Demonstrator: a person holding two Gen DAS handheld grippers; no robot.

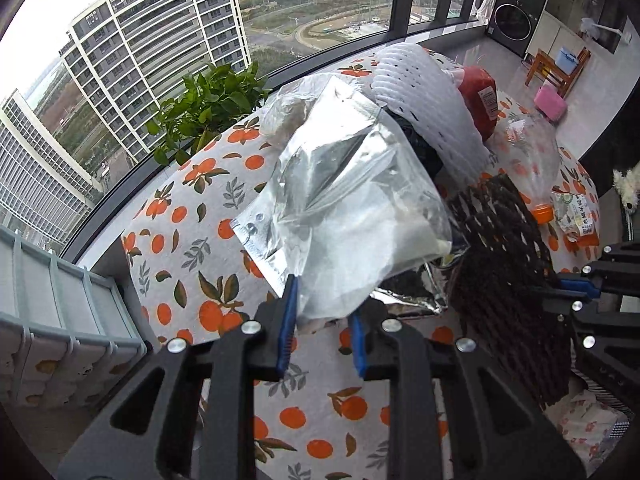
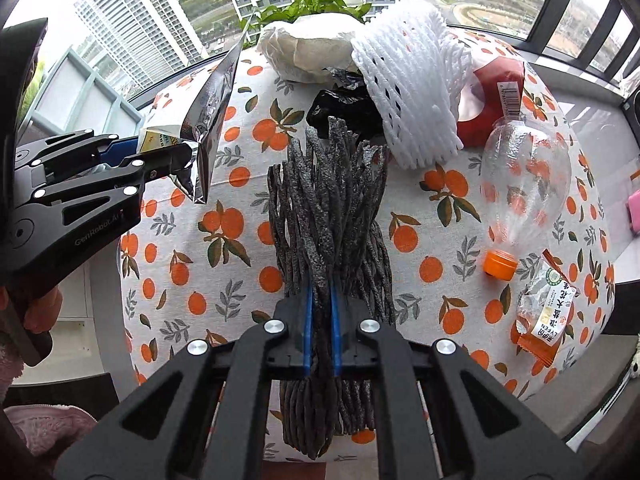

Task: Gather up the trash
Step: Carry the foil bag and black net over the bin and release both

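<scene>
In the left wrist view my left gripper (image 1: 324,320) is shut on the lower edge of a silver foil bag (image 1: 344,200), which hangs lifted above the table (image 1: 180,240) with its orange-print cloth. The right wrist view shows the same left gripper (image 2: 176,160) at the left, pinching that foil bag (image 2: 208,120). My right gripper (image 2: 321,320) is shut on a dark grey foam net (image 2: 328,216), bunched between the blue pads. More trash lies on the cloth: a white foam net (image 2: 408,80), a clear bottle (image 2: 524,176) with an orange cap, a red packet (image 2: 496,92) and an orange snack wrapper (image 2: 544,316).
A crumpled black bag (image 2: 344,108) and a white paper wrapper (image 2: 308,52) lie at the table's far side, with a green plant (image 1: 208,108) by the window behind. A pale blue slatted crate (image 1: 60,304) stands left of the table. A person's hand (image 2: 40,312) grips the left tool.
</scene>
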